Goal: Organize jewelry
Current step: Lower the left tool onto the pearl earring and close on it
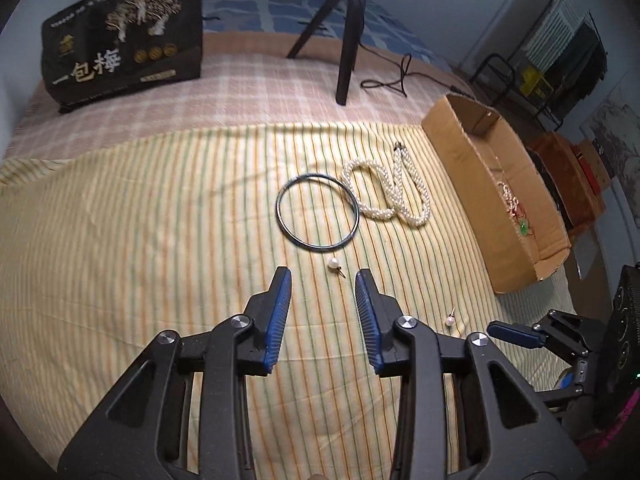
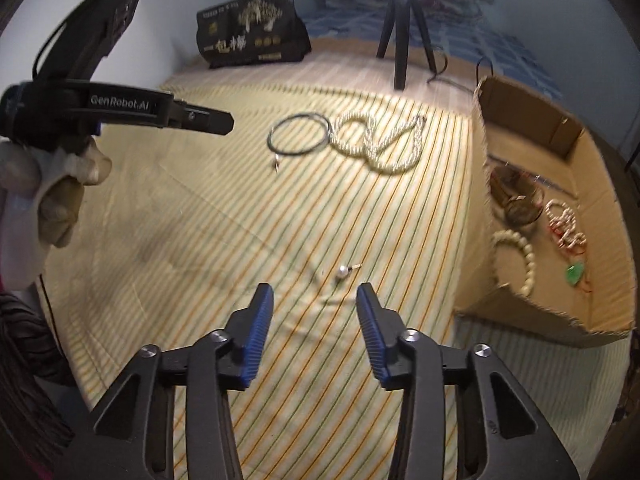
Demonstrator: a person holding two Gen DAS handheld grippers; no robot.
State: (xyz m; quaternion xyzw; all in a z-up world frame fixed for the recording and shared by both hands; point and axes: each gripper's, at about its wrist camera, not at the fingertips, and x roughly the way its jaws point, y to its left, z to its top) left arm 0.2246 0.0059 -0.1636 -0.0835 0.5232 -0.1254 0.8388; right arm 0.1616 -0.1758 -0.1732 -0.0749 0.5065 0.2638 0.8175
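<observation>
On the striped cloth lie a dark bangle, a coiled pearl necklace and two pearl stud earrings. One earring lies just past the tips of my left gripper, which is open and holds nothing. The other earring lies just beyond my right gripper, also open and holding nothing. A cardboard box on the right holds bead bracelets and a green pendant.
A black printed bag and a tripod with a cable stand at the back of the bed. A gloved hand holds the left gripper's handle. Racks and boxes line the right side.
</observation>
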